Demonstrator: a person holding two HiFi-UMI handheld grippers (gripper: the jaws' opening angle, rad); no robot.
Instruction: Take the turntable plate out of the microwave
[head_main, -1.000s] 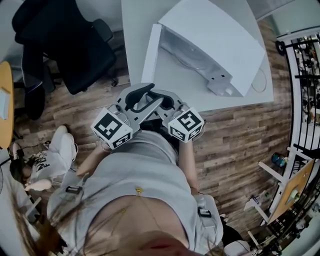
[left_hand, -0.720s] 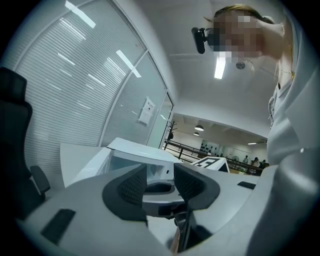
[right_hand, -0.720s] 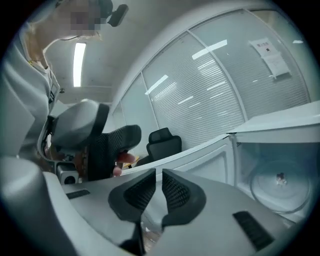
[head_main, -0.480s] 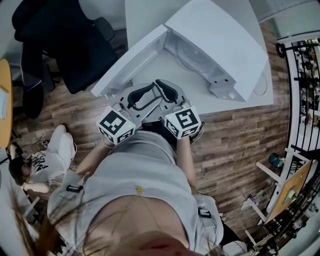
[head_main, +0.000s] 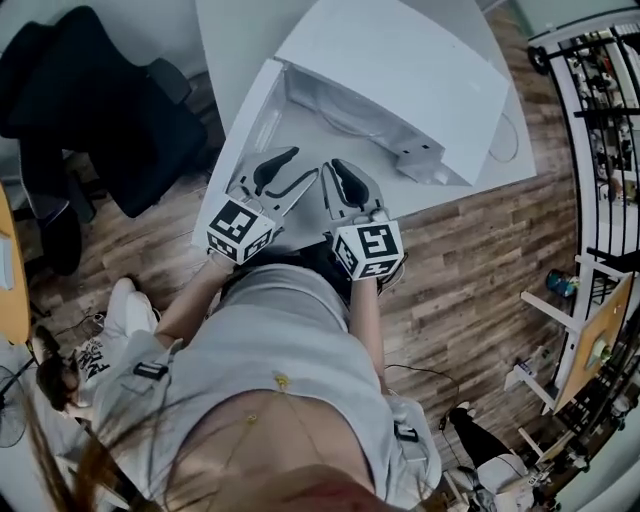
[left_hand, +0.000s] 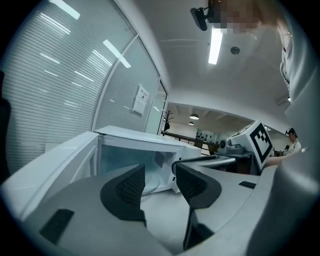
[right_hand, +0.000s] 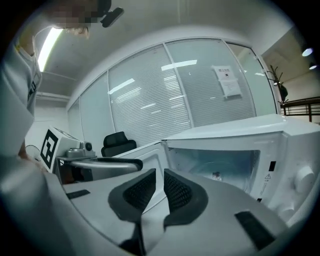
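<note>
The white microwave (head_main: 400, 60) stands on the table with its door (head_main: 245, 125) swung open to the left. Inside lies the glass turntable plate (right_hand: 216, 171), also seen low in the cavity in the left gripper view as the plate (left_hand: 150, 184). My left gripper (head_main: 292, 168) hovers in front of the opening; its jaws are opening and nothing is between them. My right gripper (head_main: 336, 170) is beside it, shut and empty. Both are short of the cavity and touch nothing.
The white table (head_main: 225, 35) carries the microwave; its near edge lies just under the grippers. A black office chair (head_main: 95, 100) stands to the left on the wooden floor (head_main: 470, 260). A rack (head_main: 600, 110) lines the right side.
The microwave door has swung wide open to the left. Both grippers have shifted toward the opening, the right one turning to face it. The left jaws stand a little wider.
</note>
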